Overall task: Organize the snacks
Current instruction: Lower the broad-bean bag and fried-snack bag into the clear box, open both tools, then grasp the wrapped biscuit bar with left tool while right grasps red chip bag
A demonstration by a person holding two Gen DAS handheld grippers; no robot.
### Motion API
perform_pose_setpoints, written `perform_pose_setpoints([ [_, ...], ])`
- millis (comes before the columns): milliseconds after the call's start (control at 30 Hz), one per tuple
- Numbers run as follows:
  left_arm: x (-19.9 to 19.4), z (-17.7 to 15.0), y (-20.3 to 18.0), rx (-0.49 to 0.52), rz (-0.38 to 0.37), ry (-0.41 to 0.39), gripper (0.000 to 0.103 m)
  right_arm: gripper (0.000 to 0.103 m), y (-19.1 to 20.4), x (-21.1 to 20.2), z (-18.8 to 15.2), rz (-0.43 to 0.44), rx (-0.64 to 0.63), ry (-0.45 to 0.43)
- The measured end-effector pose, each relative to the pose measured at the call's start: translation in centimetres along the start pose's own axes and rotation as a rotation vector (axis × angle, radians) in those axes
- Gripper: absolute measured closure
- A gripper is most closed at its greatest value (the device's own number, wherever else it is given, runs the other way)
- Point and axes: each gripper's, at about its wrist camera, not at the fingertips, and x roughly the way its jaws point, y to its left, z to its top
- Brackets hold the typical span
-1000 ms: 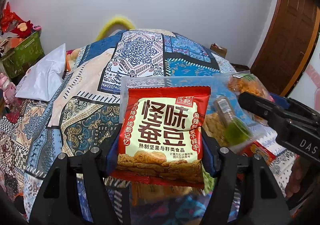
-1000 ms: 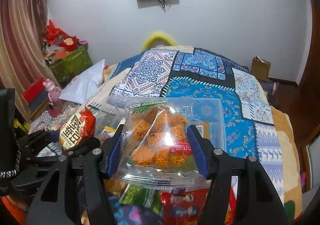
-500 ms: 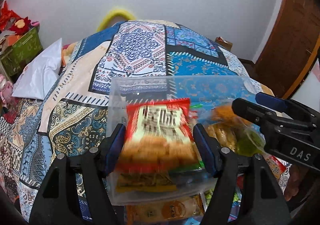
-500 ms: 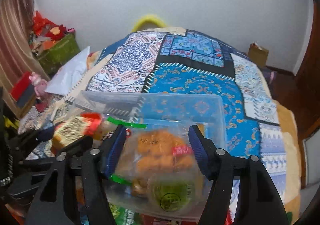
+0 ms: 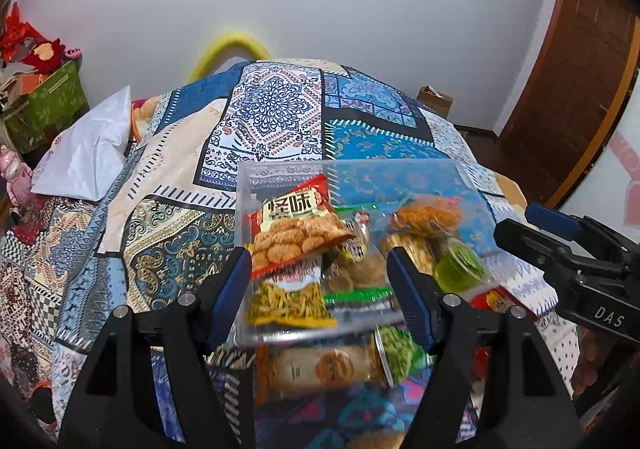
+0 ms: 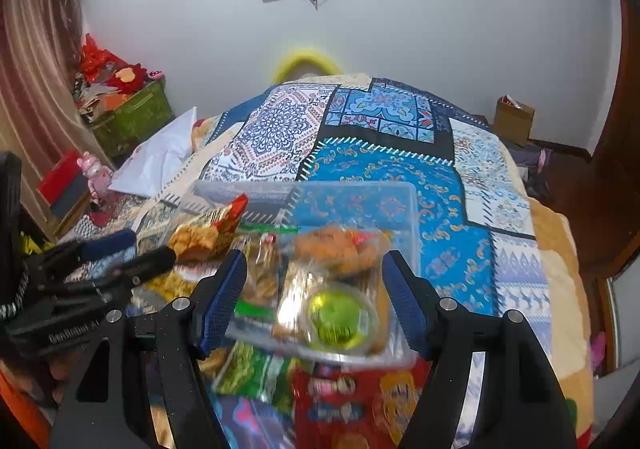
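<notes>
Snacks were let go: the red bag (image 5: 298,227) and the clear orange bag (image 6: 340,249) were dropped into the clear box (image 5: 400,173) on the bed. Left claw (image 5: 320,289) and right claw (image 6: 316,297) were left wide apart, with nothing held. More packs were waiting below.

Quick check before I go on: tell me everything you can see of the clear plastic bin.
The clear plastic bin is a rectangular, see-through tub with no lid on, sitting upright on the patchwork quilt. Several snack packs lie inside, among them a red bean-snack packet leaning at its left and a green jelly cup at its right. More packets lie outside its near wall.
</notes>
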Motion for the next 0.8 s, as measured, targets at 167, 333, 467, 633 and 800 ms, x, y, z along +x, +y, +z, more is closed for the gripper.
perform_pose_setpoints([
  [167,-1.6,-1.6,-0.9,0.027,-0.002,0.011,0.033,0.029,-0.2,-1.6,-2.0,-0.016,-0.008,0.006],
  [333,-2.3,-3.7,-1.8,0.045,-0.009,0.034,0.030,0.026,-0.9,-2.2,-4.3,-0.028,0.004,0.031],
  [467,-2.1,-5.6,-2.6,0.055,-0.024,0.071,0.029,0.023,-1.7,-1.8,-6.2,-0.017,0.029,0.072],
  [633,-1.3,-7.3,-3.6,0.070,-0.036,0.110,0.029,0.023,-2.2,0.7,-8.6,-0.025,0.036,0.164],
  [800,-0.9,-8.4,-3.9,0.073,-0.049,0.134,0.029,0.011,-1.6,2.4,-10.3,-0.073,-0.022,0.194],
])
